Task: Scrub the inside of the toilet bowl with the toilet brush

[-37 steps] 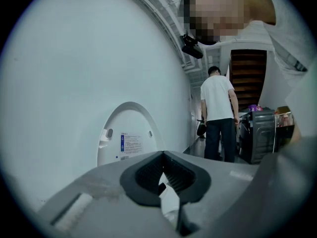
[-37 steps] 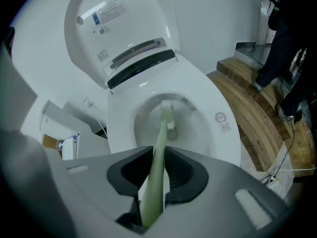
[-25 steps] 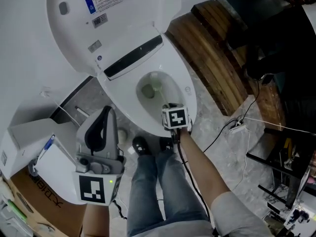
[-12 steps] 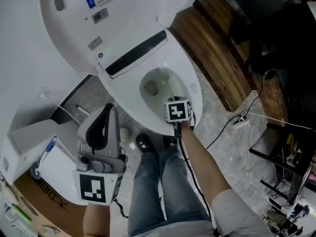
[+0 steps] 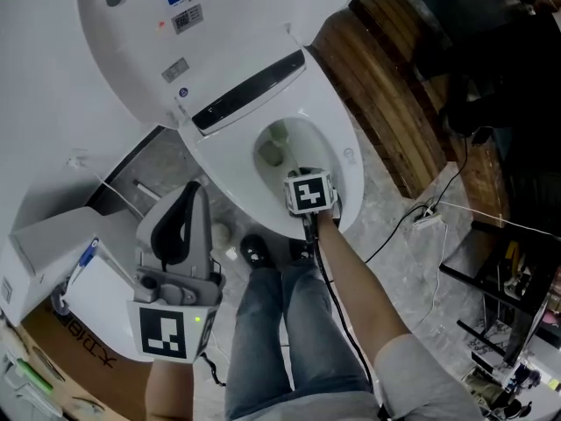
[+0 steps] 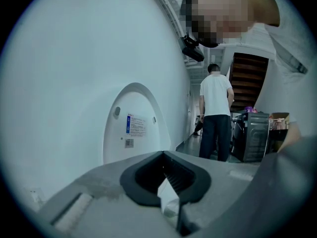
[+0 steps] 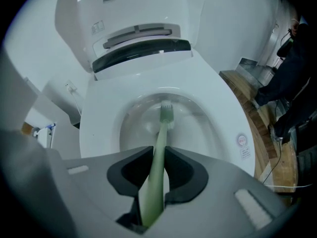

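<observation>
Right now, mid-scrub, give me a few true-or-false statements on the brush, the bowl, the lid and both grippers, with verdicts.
1. The right gripper is shut on the toilet brush. True.
2. The bristle head is inside the toilet bowl. True.
3. The toilet lid is down over the bowl. False: it stands raised.
4. The left gripper holds a second brush. False: its jaws are together with nothing between them.
5. The left gripper is over the bowl. False: the head view shows it off to the side of the toilet.
</observation>
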Motion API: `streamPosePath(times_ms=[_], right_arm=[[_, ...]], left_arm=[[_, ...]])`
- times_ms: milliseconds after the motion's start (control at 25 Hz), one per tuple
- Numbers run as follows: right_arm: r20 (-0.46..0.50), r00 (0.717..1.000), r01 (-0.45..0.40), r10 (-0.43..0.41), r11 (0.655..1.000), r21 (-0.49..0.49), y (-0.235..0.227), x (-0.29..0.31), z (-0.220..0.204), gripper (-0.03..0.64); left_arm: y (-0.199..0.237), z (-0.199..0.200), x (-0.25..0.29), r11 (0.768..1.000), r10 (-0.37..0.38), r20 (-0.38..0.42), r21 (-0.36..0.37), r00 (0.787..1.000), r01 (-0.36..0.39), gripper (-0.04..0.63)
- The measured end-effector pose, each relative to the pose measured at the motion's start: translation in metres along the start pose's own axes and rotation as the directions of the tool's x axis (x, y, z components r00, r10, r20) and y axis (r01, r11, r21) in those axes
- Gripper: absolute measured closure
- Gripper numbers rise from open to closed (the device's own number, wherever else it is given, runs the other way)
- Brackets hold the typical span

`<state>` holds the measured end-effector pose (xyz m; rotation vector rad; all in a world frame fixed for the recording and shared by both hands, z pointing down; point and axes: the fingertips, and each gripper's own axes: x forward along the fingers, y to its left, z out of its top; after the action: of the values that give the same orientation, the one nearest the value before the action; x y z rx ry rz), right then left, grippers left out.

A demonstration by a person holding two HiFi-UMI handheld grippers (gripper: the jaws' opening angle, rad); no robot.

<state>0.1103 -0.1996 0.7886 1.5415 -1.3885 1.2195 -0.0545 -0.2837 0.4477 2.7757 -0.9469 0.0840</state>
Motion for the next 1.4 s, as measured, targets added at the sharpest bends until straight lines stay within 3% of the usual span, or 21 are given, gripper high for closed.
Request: streamPosePath(times_ms=[480, 880, 1120, 1400], right_arm=[[-0.100, 0.987, -0.140, 0.127, 0.979, -0.145, 0.028, 0.000, -0.021, 0.540], [-0.194, 0.966, -0.224, 0.168, 0.923, -0.314, 0.037, -0.008, -0.040, 0.540], [-0.246, 0.952, -0.272, 0.184, 0.877, -0.395, 0.032, -0.012, -0.057, 0.540], [-0.315, 0.938, -0.291, 0.146, 0.827, -0.482, 0.017, -0.022, -0.076, 0.540]], left_arm=[[0.001, -0.005, -0.003, 1.000, 0.025, -0.019, 0.013, 0.999, -0.025, 0.591], [-0.008, 0.001, 0.000, 1.000, 0.007, 0.008, -0.011, 1.000, -0.007, 0.591], [-0.008, -0.006, 0.000, 0.999, 0.033, -0.025, 0.014, 0.999, -0.032, 0.591], [-0.017, -0.004, 0.006, 1.000, 0.022, -0.017, 0.007, 1.000, -0.022, 0.591]])
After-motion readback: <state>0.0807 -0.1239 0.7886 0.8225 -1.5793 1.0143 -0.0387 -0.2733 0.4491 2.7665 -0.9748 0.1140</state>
